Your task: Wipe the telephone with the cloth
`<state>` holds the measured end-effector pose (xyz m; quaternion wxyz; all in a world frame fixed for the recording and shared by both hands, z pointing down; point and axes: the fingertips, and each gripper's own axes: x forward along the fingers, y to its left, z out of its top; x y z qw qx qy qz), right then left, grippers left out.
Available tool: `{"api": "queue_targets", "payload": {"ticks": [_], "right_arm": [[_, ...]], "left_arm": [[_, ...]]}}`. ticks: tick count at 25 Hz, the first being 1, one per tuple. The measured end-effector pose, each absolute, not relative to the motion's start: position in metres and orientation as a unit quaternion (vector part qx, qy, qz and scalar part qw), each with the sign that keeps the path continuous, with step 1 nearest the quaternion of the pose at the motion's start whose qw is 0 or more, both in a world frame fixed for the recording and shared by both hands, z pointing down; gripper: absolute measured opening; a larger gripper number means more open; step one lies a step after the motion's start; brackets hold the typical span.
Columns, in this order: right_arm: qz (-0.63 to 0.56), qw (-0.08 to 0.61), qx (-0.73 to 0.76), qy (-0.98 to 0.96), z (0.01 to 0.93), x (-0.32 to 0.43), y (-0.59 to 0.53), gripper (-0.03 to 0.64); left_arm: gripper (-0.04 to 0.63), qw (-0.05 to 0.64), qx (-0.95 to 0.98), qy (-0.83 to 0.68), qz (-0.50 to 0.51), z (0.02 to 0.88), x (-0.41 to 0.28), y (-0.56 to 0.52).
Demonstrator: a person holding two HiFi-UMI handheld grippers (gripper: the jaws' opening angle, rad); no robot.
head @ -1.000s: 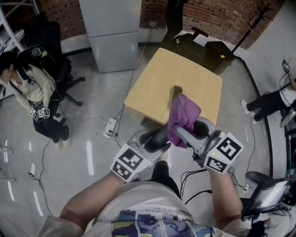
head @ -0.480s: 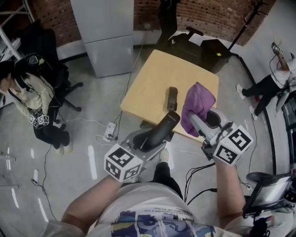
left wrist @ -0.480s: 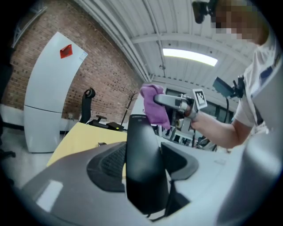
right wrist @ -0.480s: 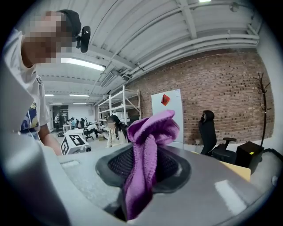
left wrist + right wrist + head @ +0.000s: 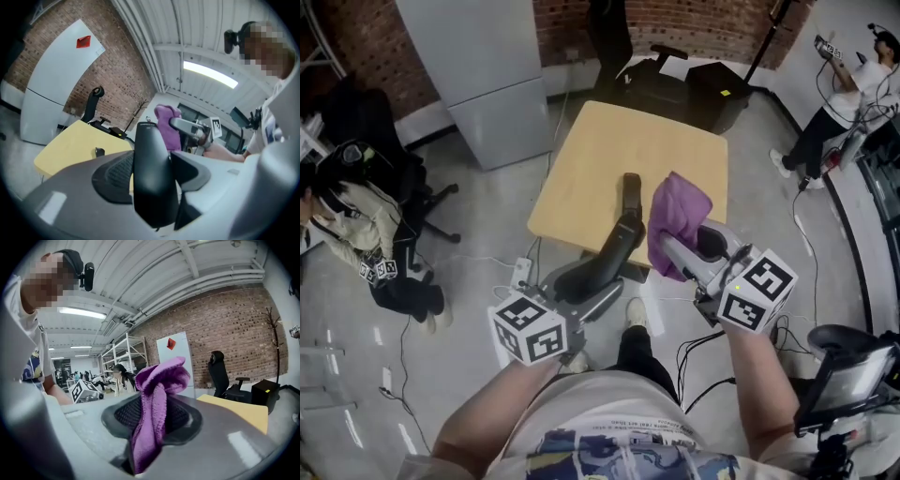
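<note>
My left gripper (image 5: 602,270) is shut on the black telephone handset (image 5: 614,248), held in the air just before the near edge of the yellow table (image 5: 591,169). In the left gripper view the handset (image 5: 152,173) stands between the jaws of that gripper (image 5: 151,169). My right gripper (image 5: 673,251) is shut on the purple cloth (image 5: 675,217), which bunches above its jaws (image 5: 157,414) and hangs close to the right of the handset's far end; whether they touch I cannot tell. The cloth (image 5: 154,399) fills the right gripper view, and the cloth (image 5: 167,124) shows beyond the handset.
A dark oblong object (image 5: 630,192) lies on the table. Behind the table stand a black office chair (image 5: 661,80) and a grey cabinet (image 5: 492,84). A person (image 5: 366,234) sits at the left, another person (image 5: 839,103) at the top right. Cables and a power strip (image 5: 523,272) lie on the floor.
The right gripper swung the cloth away to the right of the handset, then brought it back close beside it. The left gripper rolled, turning the handset.
</note>
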<state>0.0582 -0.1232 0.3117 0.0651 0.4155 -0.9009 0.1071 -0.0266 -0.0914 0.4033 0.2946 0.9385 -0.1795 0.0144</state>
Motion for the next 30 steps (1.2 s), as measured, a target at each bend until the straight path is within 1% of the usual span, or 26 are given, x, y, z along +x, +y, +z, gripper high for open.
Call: {"api": "queue_targets", "payload": {"ticks": [3, 12, 18, 23, 30], "right_arm": [[0.123, 0.062, 0.412, -0.901, 0.32, 0.052, -0.121, 0.109], [0.163, 0.054, 0.377, -0.91, 0.355, 0.023, -0.092, 0.109], [0.181, 0.066, 0.356, -0.914, 0.373, 0.005, -0.077, 0.109], [0.197, 0.074, 0.326, -0.922, 0.381, -0.035, -0.083, 0.109], [0.213, 0.101, 0.303, -0.923, 0.405, -0.032, -0.055, 0.109]], "left_arm": [[0.256, 0.32, 0.931, -0.172, 0.0, 0.399, -0.027, -0.097], [0.256, 0.37, 0.913, -0.17, -0.038, 0.391, -0.027, -0.103], [0.256, 0.378, 0.909, -0.169, -0.047, 0.387, -0.031, -0.111], [0.256, 0.381, 0.906, -0.178, -0.052, 0.377, -0.056, -0.136], [0.256, 0.38, 0.908, -0.168, -0.057, 0.381, -0.036, -0.132]]}}
